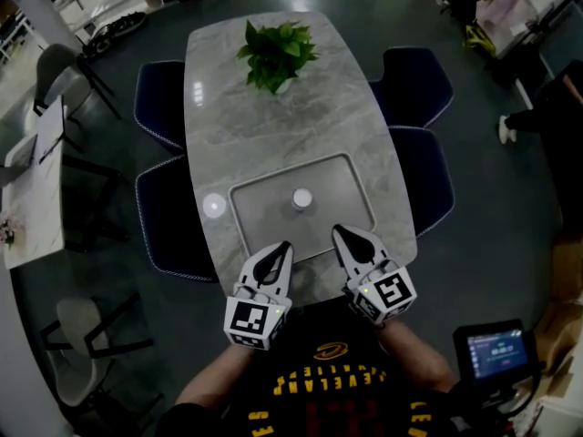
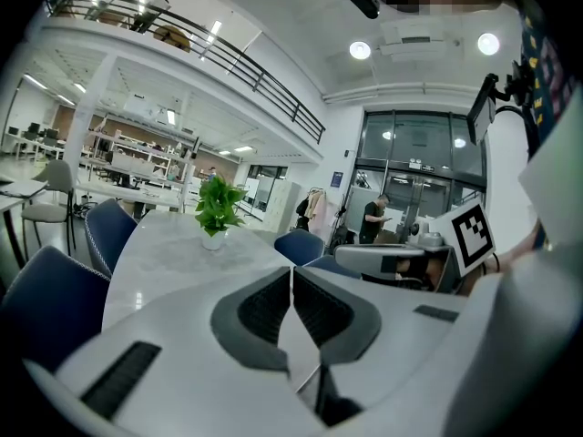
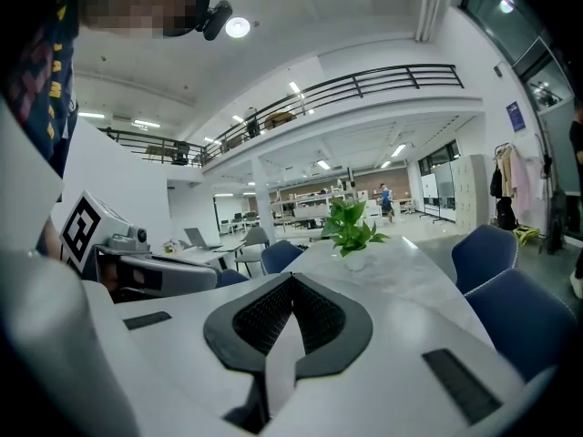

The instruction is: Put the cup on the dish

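**Grey marble worktop [image 1: 273, 126]: cup on dish**

Small white round cup [image 1: 301, 198] stands mid grey rectangular dish [image 1: 248, 215]. My left gripper [image 1: 286, 246] and right gripper [image 1: 338, 231] sit at its near rim, both jaws pressed together, empty.

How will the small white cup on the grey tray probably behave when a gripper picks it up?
The cup looks small against the tray, so it is probably light and easily knocked over. Seen from above it is round, so it may roll if tipped. Its material cannot be told; it might be slippery or fragile.
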A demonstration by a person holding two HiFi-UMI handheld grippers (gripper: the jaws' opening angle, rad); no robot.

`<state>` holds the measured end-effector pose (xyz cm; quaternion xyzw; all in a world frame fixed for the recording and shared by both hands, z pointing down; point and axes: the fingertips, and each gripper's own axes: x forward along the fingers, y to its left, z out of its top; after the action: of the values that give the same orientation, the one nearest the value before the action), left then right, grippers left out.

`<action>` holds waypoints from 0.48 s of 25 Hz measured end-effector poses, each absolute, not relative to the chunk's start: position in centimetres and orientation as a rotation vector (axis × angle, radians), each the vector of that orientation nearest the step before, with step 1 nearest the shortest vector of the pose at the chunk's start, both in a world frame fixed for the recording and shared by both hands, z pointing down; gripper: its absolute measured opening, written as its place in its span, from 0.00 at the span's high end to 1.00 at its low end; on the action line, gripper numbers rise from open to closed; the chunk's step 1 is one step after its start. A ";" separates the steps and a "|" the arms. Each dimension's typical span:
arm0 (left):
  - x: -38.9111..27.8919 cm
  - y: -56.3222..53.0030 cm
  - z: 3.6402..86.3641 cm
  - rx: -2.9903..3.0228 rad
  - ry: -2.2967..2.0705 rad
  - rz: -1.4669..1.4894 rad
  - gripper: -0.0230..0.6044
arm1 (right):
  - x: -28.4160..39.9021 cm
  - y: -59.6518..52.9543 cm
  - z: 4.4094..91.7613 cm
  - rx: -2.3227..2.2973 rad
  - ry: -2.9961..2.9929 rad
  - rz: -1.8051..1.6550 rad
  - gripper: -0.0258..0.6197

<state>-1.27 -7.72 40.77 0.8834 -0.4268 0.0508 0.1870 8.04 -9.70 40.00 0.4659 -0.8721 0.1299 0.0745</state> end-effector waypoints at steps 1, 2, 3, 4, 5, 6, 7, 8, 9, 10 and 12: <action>-1.3 -7.7 40.8 2.486 -1.200 0.143 0.94 | 8.0 -9.7 40.0 1.397 -2.617 0.389 0.95; -1.3 -7.8 40.8 2.487 -1.198 0.144 0.94 | 8.0 -9.7 39.9 1.396 -2.617 0.389 0.95; -1.2 -7.7 40.8 2.487 -1.196 0.145 0.94 | 8.0 -9.7 39.9 1.394 -2.616 0.388 0.95; -1.2 -7.7 40.8 2.488 -1.195 0.145 0.94 | 8.0 -9.6 39.8 1.393 -2.616 0.387 0.95; -1.2 -7.7 40.8 2.488 -1.194 0.145 0.94 | 7.9 -9.6 39.8 1.391 -2.616 0.386 0.95; -1.2 -7.7 40.7 2.489 -1.193 0.145 0.94 | 7.9 -9.6 39.7 1.390 -2.616 0.385 0.95; -1.3 -7.7 40.7 2.488 -1.193 0.145 0.94 | 7.8 -9.6 39.7 1.389 -2.616 0.384 0.95; -1.3 -7.7 40.7 2.487 -1.194 0.144 0.94 | 7.8 -9.6 39.7 1.388 -2.615 0.384 0.95; -1.4 -7.7 40.8 2.484 -1.196 0.144 0.94 | 7.8 -9.6 39.7 1.386 -2.615 0.384 0.95; -1.4 -7.7 40.8 2.482 -1.198 0.144 0.94 | 7.7 -9.6 39.7 1.385 -2.615 0.384 0.95; -1.6 -7.7 40.9 2.477 -1.201 0.145 0.94 | 7.6 -9.7 39.7 1.383 -2.616 0.385 0.95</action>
<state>-1.57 -7.68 40.86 0.8820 -0.4276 0.0516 0.1914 7.65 -9.66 39.68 0.4621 -0.8739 0.1285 0.0787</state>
